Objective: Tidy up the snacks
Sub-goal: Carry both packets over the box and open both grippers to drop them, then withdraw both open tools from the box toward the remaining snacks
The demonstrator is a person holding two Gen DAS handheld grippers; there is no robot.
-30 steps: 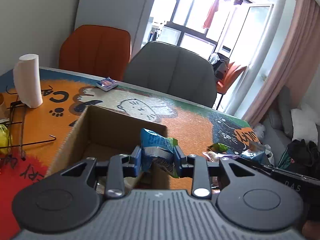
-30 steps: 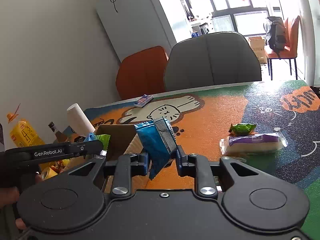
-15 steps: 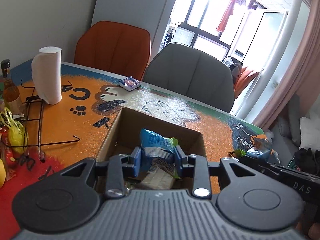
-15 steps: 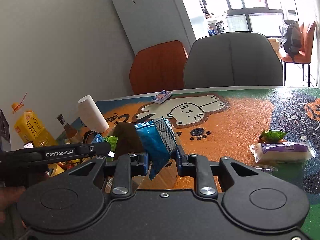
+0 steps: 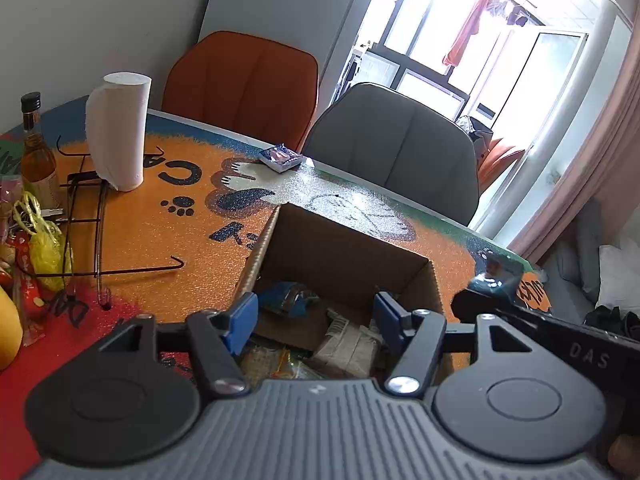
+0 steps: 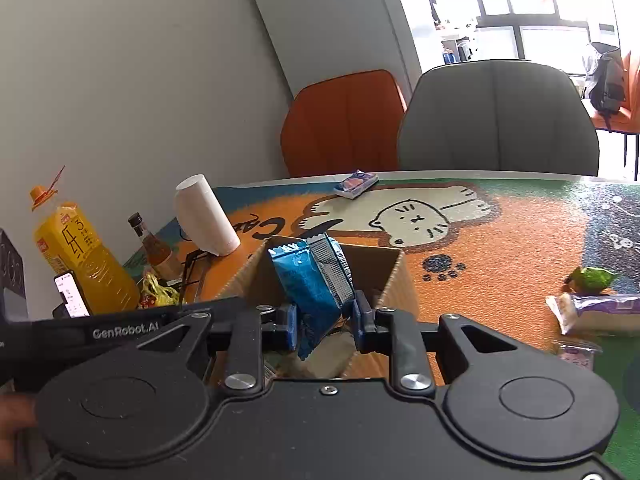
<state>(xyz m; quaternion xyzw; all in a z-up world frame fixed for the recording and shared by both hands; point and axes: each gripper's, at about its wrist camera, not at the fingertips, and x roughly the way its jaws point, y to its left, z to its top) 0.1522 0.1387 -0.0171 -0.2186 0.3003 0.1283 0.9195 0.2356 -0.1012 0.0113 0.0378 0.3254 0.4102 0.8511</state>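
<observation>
Left gripper (image 5: 314, 316) is opening, empty, over the box (image 5: 344, 252) (blue packet (image 5: 286, 298) lies inside). Only the right view shows the right gripper (image 6: 325, 318) clamping another blue pack (image 6: 310, 280) above that box.

Two close wrist views, angled down, sharing the cardboard box (image 5: 344, 256).

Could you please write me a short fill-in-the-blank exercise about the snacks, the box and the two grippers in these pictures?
1. The right gripper is shut on a ____ snack packet.
2. The left gripper, jaws opening with nothing between them, is over the open cardboard ____.
3. The paper towel roll stands ____ on the table.
4. Behind the table are a grey chair and an ____ one.

Missing words: blue; box; upright; orange
</observation>
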